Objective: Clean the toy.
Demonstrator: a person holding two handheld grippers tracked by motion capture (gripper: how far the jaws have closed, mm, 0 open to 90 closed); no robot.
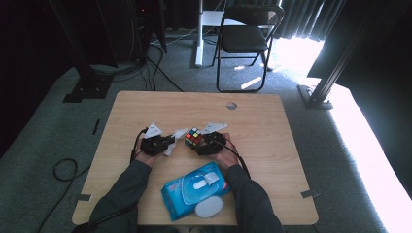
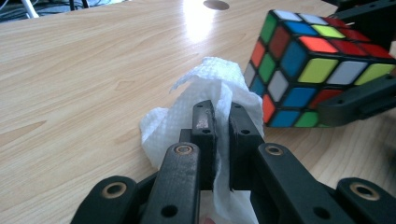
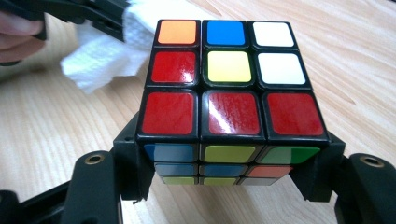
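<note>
Nearest, the left tongs [image 2: 217, 116] clench a crumpled white paper tissue [image 2: 205, 88]; just right of it, touching, the scrambled multicoloured puzzle cube [image 2: 310, 70] sits gripped in the right tongs [image 3: 229, 158] on the pale wooden bench [image 2: 84, 70].

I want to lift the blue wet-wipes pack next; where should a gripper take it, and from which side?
Probably across the short width of the blue wet-wipes pack, coming from above: it lies flat and soft on the wooden table, with an open white flap that is best avoided.
</note>
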